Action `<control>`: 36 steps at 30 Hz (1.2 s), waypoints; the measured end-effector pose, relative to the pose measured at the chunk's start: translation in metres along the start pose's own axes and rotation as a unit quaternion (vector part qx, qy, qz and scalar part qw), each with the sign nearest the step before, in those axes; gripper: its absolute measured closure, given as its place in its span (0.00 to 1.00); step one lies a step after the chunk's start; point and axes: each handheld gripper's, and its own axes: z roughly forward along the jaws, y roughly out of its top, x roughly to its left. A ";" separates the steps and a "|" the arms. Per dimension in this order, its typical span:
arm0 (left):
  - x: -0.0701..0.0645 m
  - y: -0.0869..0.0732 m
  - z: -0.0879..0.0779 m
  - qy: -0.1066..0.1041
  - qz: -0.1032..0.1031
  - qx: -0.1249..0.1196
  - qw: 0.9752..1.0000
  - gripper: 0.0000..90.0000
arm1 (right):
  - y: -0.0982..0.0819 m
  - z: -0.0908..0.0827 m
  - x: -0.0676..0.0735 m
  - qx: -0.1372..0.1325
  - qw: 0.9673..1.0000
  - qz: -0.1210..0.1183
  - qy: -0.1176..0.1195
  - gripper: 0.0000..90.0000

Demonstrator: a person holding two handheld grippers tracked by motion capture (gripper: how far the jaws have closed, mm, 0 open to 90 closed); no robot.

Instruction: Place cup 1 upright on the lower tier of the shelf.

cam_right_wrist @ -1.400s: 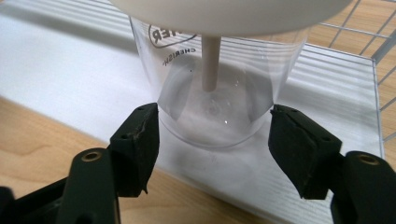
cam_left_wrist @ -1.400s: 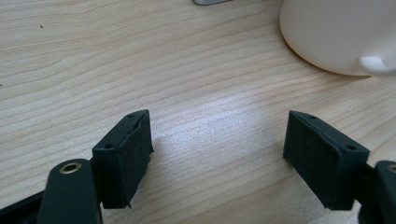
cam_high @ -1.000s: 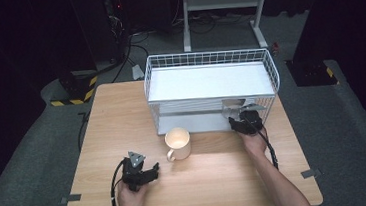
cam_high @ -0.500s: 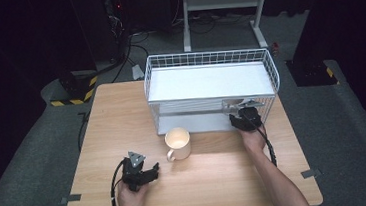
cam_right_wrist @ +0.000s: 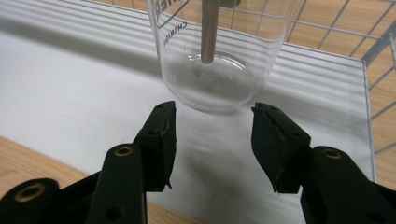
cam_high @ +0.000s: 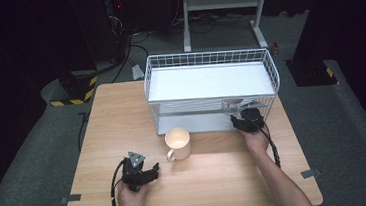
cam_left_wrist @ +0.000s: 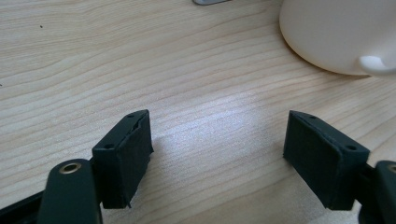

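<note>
Presently the work stands at the approach stage, with no object lifted. The right tongs [cam_right_wrist: 214, 108] are pushed into the lower level of the white wire rack [cam_high: 207, 58], low over its white shelf [cam_right_wrist: 70, 93]. Their jaws are set narrow, have just been opening slightly, and have nothing between them. The glass beaker [cam_right_wrist: 215, 70] stands upright on that shelf directly ahead of the jaw tips and just beyond them, apart from both pads. A slim rod [cam_right_wrist: 209, 32] stands inside the beaker with its lower end near the bottom. The gap between the jaws looks narrower than the beaker's base; in the inspector's judgement they need to widen further before they can close around the glass.

The left tongs [cam_high: 142, 174] rest low over the wooden table [cam_high: 122, 118], jaws wide apart with bare tabletop between them. The cream mug [cam_high: 178, 142] stands ahead of them and to their right, handle turned toward them, untouched.

Assessment: reach to the beaker is done. Grasping it, drawing it out of the rack and whatever follows remain outstanding. The mug is not yet engaged.
</note>
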 end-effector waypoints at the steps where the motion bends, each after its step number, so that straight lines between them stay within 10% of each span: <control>1: 0.000 0.000 0.000 0.000 0.000 0.000 1.000 0.26 | -0.001 0.000 0.000 0.002 1.000 0.000 -0.003 0.58; 19: 0.000 0.000 0.000 0.001 -0.001 -0.001 1.000 0.26 | 0.002 0.007 -0.010 -0.002 1.000 0.004 -0.010 0.69; 36: 0.000 0.000 0.000 0.001 -0.001 -0.001 1.000 0.26 | -0.017 -0.042 -0.010 -0.031 0.999 0.004 0.035 0.55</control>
